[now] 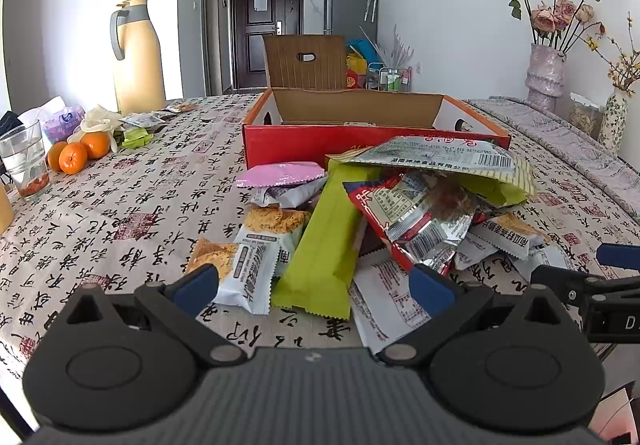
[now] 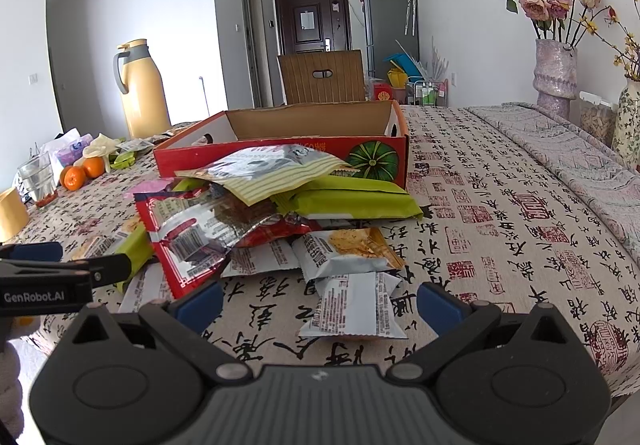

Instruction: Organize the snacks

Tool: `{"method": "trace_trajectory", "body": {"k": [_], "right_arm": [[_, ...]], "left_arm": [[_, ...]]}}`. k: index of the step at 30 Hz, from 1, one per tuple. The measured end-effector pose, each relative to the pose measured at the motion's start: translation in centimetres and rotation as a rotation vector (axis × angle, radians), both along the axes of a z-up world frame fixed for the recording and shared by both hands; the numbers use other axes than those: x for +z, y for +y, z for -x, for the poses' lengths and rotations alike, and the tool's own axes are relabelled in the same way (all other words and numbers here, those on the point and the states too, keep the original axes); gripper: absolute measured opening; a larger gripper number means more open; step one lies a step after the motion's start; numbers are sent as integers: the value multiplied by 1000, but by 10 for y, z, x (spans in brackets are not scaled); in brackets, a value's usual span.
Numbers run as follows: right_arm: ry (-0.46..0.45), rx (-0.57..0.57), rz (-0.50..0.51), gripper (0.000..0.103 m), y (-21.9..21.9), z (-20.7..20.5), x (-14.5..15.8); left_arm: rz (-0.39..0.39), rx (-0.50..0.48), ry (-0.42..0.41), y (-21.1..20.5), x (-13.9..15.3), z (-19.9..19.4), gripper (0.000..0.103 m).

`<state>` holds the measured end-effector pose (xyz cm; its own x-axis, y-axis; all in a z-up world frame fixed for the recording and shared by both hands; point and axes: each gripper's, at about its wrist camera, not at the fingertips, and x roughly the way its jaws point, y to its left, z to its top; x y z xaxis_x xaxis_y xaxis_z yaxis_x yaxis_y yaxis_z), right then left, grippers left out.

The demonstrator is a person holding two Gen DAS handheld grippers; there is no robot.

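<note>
While the oranges (image 1: 78,153) and yellow flask (image 1: 136,57) sit far left on the desk (image 1: 120,213), your left tool (image 1: 314,287) hangs spread and empty before the snack pile (image 1: 380,205); its long green packet (image 1: 326,241) points toward the red box (image 1: 372,133) behind, and your right tool (image 2: 320,303) is spread too.

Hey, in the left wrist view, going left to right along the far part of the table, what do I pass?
Drinking glass → oranges → yellow thermos jug → red cardboard box → pink vase of dried roses → patterned vase at the right edge.
</note>
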<state>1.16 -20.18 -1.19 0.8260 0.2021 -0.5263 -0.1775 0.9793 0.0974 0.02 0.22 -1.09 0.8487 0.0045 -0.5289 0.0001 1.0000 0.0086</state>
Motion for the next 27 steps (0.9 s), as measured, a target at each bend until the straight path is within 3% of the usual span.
{"method": "trace_trajectory", "body": {"k": [27], "right_arm": [[1, 0, 0, 103, -1, 2, 0]], "left_arm": [[0, -1, -1, 0, 3, -1, 103]]}}
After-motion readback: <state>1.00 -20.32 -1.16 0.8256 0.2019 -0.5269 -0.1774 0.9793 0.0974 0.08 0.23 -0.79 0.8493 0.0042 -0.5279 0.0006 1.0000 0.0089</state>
